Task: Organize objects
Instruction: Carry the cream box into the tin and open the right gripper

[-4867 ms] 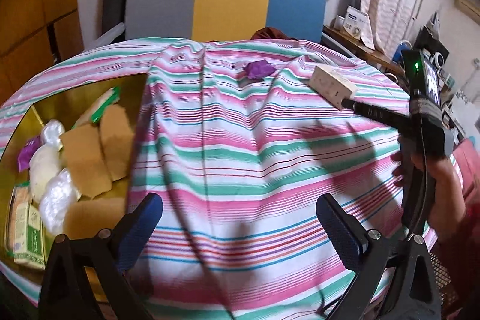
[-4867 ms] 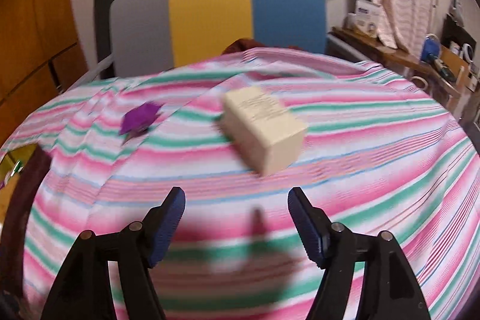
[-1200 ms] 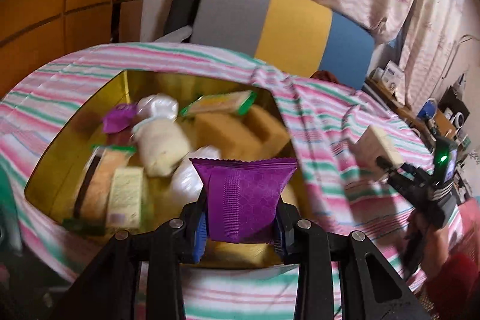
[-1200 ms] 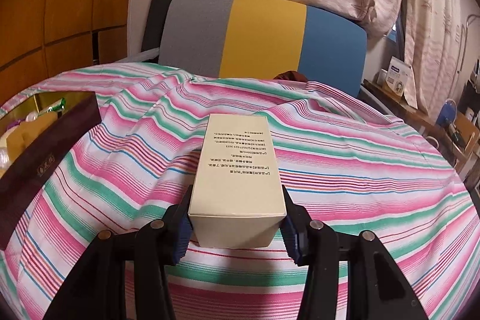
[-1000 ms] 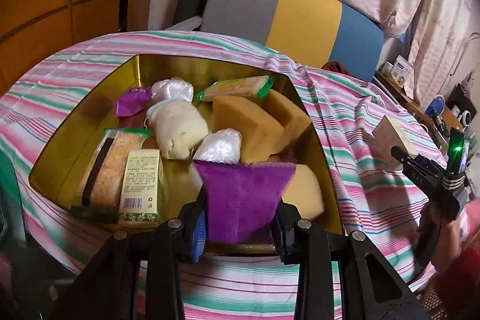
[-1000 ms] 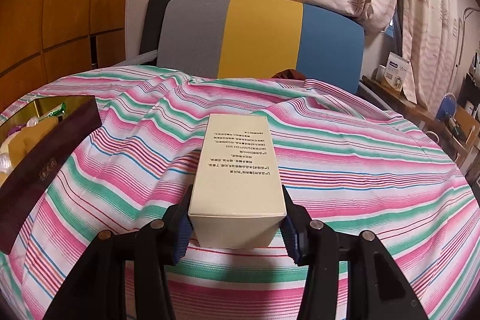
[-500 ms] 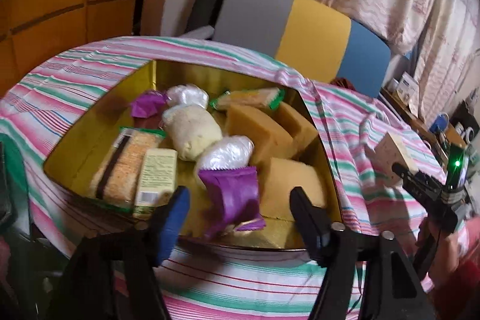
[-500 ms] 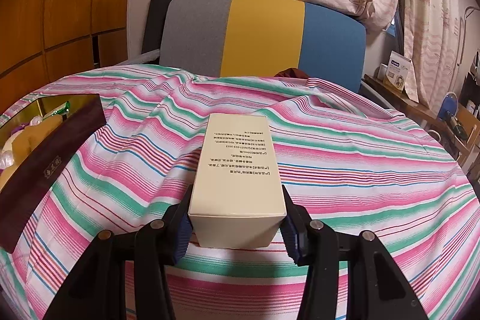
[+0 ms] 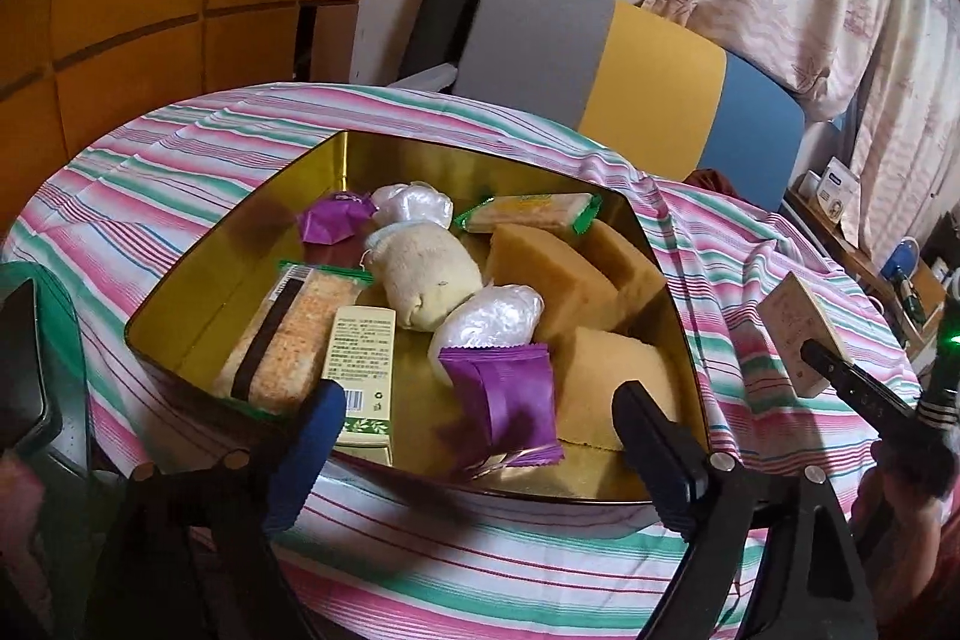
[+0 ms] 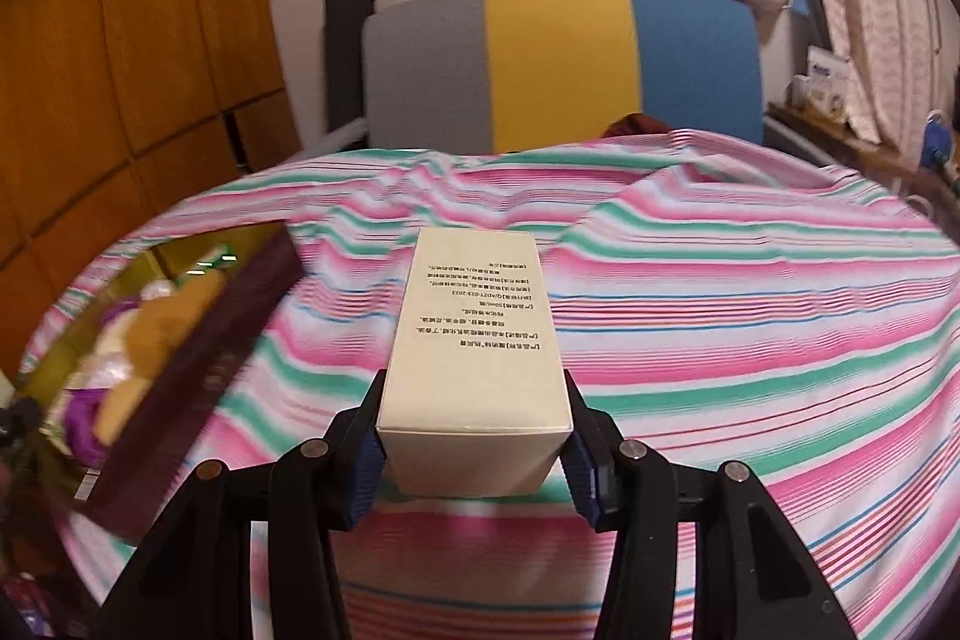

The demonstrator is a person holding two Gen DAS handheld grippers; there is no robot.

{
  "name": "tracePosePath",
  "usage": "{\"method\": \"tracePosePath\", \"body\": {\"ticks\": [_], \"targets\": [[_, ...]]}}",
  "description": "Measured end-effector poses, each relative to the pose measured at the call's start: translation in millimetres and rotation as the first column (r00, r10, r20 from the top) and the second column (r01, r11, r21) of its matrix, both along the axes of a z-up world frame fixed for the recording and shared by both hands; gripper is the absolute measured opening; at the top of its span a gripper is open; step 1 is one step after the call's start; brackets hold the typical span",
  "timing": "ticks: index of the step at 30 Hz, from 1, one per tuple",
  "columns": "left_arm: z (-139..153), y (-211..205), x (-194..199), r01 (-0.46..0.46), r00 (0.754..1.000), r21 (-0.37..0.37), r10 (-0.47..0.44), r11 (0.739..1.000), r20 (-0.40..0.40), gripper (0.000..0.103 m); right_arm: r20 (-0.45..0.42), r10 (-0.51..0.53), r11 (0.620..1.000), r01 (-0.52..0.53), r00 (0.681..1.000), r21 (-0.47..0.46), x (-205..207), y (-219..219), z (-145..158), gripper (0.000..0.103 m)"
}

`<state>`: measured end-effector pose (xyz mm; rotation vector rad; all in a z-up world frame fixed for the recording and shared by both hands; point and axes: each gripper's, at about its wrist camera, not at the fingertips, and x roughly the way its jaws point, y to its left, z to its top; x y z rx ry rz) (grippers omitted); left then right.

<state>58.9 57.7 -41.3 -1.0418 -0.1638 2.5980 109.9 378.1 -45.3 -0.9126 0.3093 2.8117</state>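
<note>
overall, one striped cloth (image 9: 198, 172) covers the table under both claws. one gold tin (image 9: 252, 232) sits open on it, directly ahead of the left gripper (image 9: 474, 424), whose jaws stand wide apart and empty at the tin's near rim. counted inside the tin: three yellow sponge blocks (image 9: 546, 274), grouped ahead and right of the left claw; one cream cloth pouch (image 9: 426, 274) further ahead at centre; two white wrapped bundles (image 9: 486, 322), one just beyond the purple packet, one at the far end; one long cracker pack (image 9: 282, 334) ahead and left; one green-edged wafer pack (image 9: 528, 211) at the far side; one small green-printed box (image 9: 360, 364) just beyond the left finger; two purple items, namely one purple packet (image 9: 504, 394) lying between the open jaws on the tin floor, touching neither pad, and one purple wrapper (image 9: 330, 220) far ahead left.

the right gripper (image 10: 474, 454) is clenched on one cream box (image 10: 474, 340), gripped at its near end, printed face up, held above the cloth. the tin lies to its left.
</note>
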Motion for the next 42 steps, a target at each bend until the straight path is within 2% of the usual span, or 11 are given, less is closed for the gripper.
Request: {"method": "tracePosePath", "body": {"ticks": [11, 16, 22, 27, 32, 35, 38, 40, 42], "targets": [[1.0, -10.7, 1.1, -0.021, 1.0, 0.003, 0.021, 1.0, -0.005, 0.101, -0.069, 0.188, 0.978, -0.193, 0.98, -0.081, -21.8, -71.8, 42.9, 0.051], [2.1, -19.5, -0.7, -0.047, 0.999, 0.006, 0.047, 0.999, -0.007, 0.101, -0.03, 0.299, 0.952, -0.301, 0.954, -0.064, -55.7, -118.7, 57.9, 0.05], [5.4, -36.5, -5.9, -0.104, 0.994, -0.012, 0.104, 0.995, -0.02, 0.103, 0.044, 0.373, 0.928, -0.371, 0.927, -0.04, -100.7, -169.5, 60.0, 0.05], [5.8, -55.5, -12.3, -0.158, 0.988, 0.002, 0.158, 0.988, -0.004, 0.103, 0.115, 0.384, 0.921, -0.389, 0.916, 0.021, -134.2, -202.4, 51.7, 0.05], [4.3, -70.7, -17.3, -0.199, 0.98, 0.018, 0.199, 0.98, 0.017, 0.103, 0.186, 0.323, 0.933, -0.345, 0.928, 0.103, -160.6, -215.2, 37.8, 0.051], [2.2, -74.5, -18.9, -0.207, 0.978, 0.024, 0.206, 0.978, 0.03, 0.103, 0.216, 0.305, 0.945, -0.323, 0.928, 0.056, -177.2, -214.8, 29.7, 0.051], [1.4, -75.2, -19.7, -0.211, 0.977, 0.022, 0.21, 0.977, 0.037, 0.103, 0.194, 0.329, 0.942, -0.336, 0.924, 0.003, -173.7, -213.0, 33.8, 0.054], [1.4, -76.1, -20.8, -0.215, 0.976, 0.023, 0.214, 0.976, 0.036, 0.103, 0.162, 0.338, 0.94, -0.342, 0.927, -0.002, -161.8, -210.3, 39.9, 0.061], [0.3, -77.2, -21.2, -0.222, 0.974, 0.029, 0.22, 0.975, 0.044, 0.103, 0.137, 0.327, 0.944, -0.331, 0.935, 0.009, -149.4, -207.7, 46.3, 0.061]]}}
